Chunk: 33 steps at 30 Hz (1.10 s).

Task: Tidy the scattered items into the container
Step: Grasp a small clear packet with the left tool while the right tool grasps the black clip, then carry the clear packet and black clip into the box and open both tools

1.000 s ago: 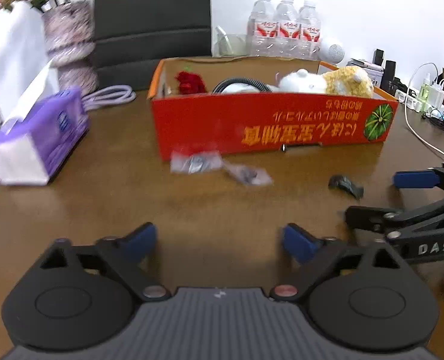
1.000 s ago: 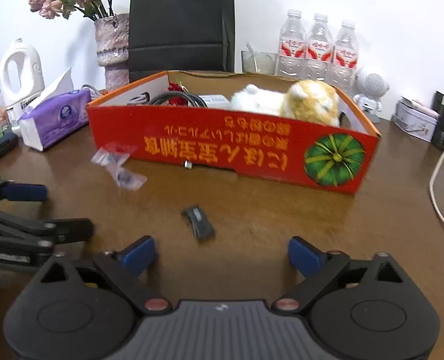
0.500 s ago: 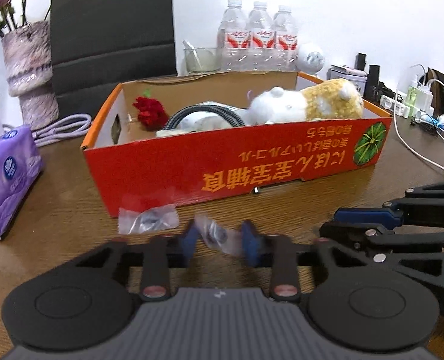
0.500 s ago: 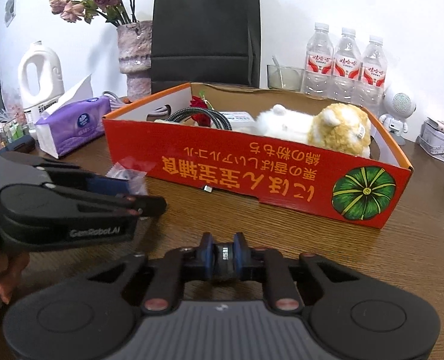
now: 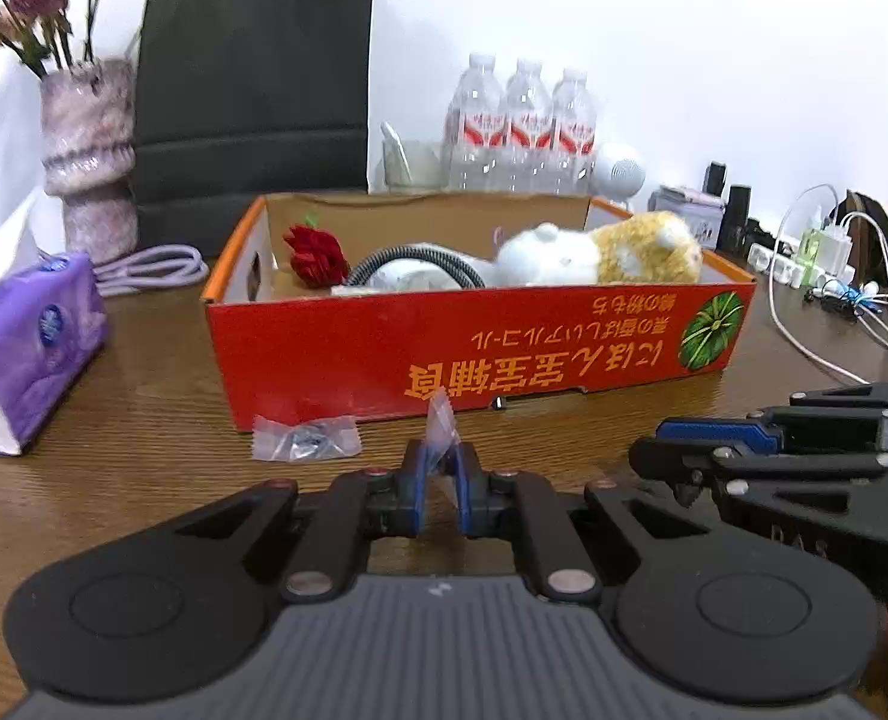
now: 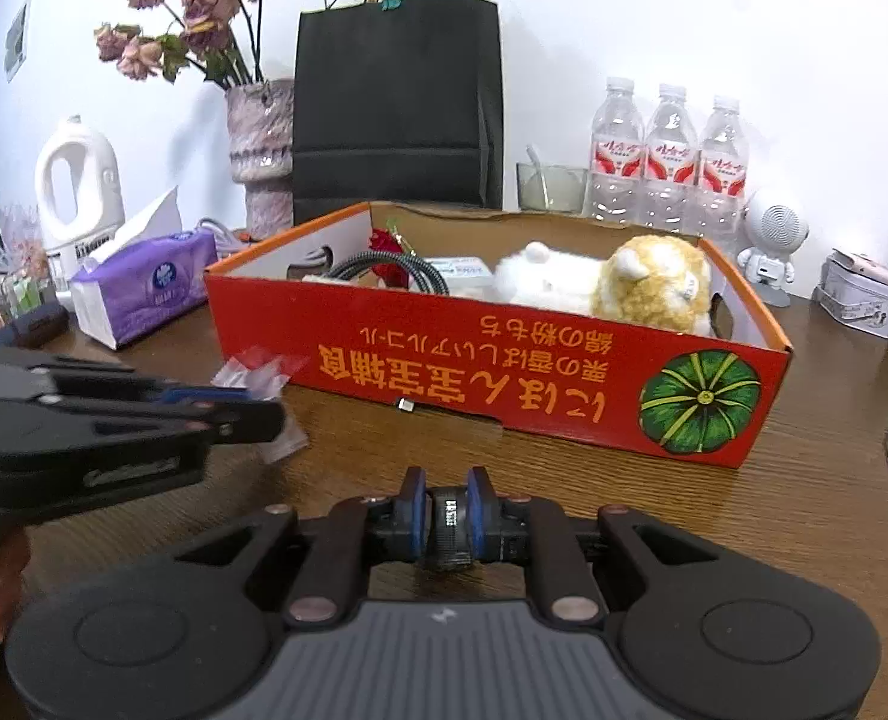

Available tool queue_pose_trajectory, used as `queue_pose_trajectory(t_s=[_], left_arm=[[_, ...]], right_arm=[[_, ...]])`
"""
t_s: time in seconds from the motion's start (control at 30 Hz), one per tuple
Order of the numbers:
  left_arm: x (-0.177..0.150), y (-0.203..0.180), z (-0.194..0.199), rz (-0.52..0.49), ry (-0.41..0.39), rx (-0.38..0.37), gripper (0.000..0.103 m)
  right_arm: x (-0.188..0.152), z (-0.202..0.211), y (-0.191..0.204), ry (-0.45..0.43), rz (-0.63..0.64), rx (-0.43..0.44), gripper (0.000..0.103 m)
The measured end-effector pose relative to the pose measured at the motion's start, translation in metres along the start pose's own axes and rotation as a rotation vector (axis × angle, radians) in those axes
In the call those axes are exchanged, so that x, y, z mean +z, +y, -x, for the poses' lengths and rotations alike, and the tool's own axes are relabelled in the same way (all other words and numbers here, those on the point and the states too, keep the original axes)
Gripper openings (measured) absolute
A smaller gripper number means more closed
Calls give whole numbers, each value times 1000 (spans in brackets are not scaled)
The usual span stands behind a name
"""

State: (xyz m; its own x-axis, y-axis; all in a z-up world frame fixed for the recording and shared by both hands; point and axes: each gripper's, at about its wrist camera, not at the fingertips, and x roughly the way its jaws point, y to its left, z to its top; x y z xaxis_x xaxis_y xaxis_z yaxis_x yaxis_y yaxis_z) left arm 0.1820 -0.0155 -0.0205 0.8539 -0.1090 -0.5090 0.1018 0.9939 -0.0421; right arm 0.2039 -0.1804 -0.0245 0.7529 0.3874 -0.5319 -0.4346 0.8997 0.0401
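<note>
My left gripper [image 5: 438, 471] is closing its jaws tight on a small clear plastic bag [image 5: 441, 420], whose top sticks up between the blue pads. My right gripper [image 6: 447, 501] is shut on a small black part [image 6: 447, 519], just above the wooden table. The red cardboard box [image 5: 474, 354] stands right ahead, with a plush toy [image 5: 600, 252], a red rose [image 5: 315, 255] and a coiled cable inside. A second clear bag with metal bits [image 5: 306, 437] lies on the table at the box's front left corner. Each gripper also shows in the other's view, the left gripper [image 6: 264, 417] and the right gripper [image 5: 678, 459].
A purple tissue pack [image 5: 30, 336] lies at the left, with a flower vase [image 5: 90, 162] and a black paper bag [image 5: 252, 96] behind it. Water bottles [image 5: 522, 126] stand behind the box. Chargers and white cables [image 5: 828, 300] crowd the right side. A tiny metal piece [image 6: 406, 403] lies by the box front.
Both grippers went from wide open to shut. The left took the small clear bag and the right the black part. Both views have drawn closer to the box.
</note>
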Motion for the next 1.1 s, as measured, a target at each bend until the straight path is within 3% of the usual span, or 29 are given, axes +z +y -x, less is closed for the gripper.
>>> queue_pose_trajectory(t_s=[0.2, 0.67, 0.87, 1.1], left_arm=[[-13, 4, 42, 5, -70, -8, 11], [-38, 11, 88, 23, -82, -46, 10], [-5, 17, 99, 46, -152, -94, 11], [73, 28, 80, 78, -216, -129, 11]], right_arm=[[-6, 21, -2, -39, -36, 4, 13], [-29, 61, -2, -57, -81, -9, 13], [-9, 70, -15, -104, -106, -10, 13], [65, 68, -28, -213, -52, -29, 13]])
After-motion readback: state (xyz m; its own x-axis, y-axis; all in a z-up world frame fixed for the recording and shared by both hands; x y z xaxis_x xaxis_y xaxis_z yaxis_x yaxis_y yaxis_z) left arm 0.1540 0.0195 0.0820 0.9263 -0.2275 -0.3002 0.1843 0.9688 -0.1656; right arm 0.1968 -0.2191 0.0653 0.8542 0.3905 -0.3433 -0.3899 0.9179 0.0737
